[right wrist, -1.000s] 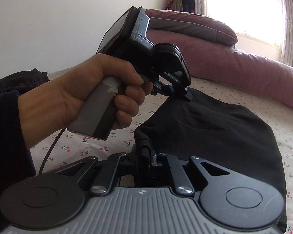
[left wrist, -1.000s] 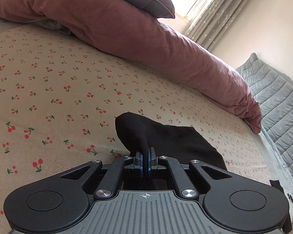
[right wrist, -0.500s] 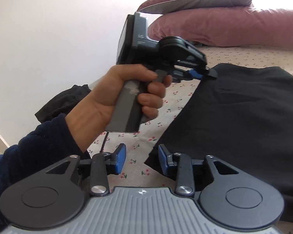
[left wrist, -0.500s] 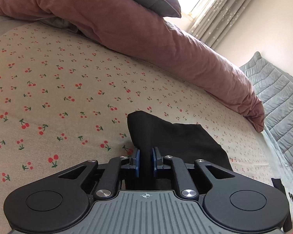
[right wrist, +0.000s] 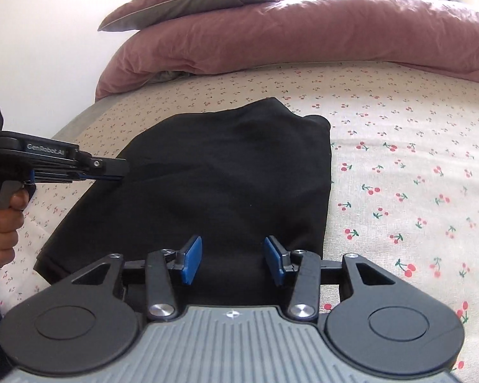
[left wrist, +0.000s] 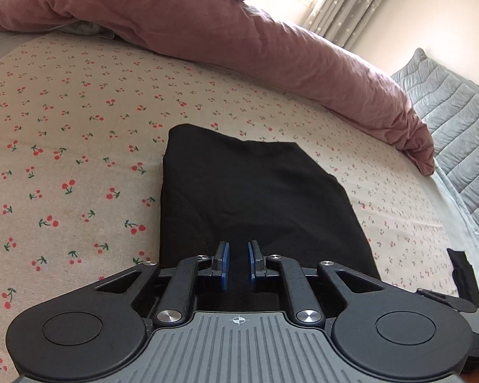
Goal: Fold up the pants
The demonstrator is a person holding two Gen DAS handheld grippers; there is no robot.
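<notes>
Black pants (right wrist: 226, 175) lie folded into a compact rectangle at frame centre on the cherry-print bedsheet (right wrist: 415, 166). Left gripper (left wrist: 238, 266) stands slightly parted, right gripper (right wrist: 233, 261) wide apart; neither holds cloth. Judged: folding essentially done, perhaps smoothing left

The black pants (right wrist: 226, 178) are seen lying folded on the cherry-print bed (right wrist: 415, 159), filling the centre of the frame. At the bottom, the right gripper (right wrist: 233, 260) is shown with its blue pads spread apart over the near edge of the cloth. At the left edge, the left gripper (right wrist: 119, 170) is held by a hand (right wrist: 1, 223), its tip at the pants' left edge. Pink pillows (right wrist: 303, 38) are stacked across the top.
</notes>
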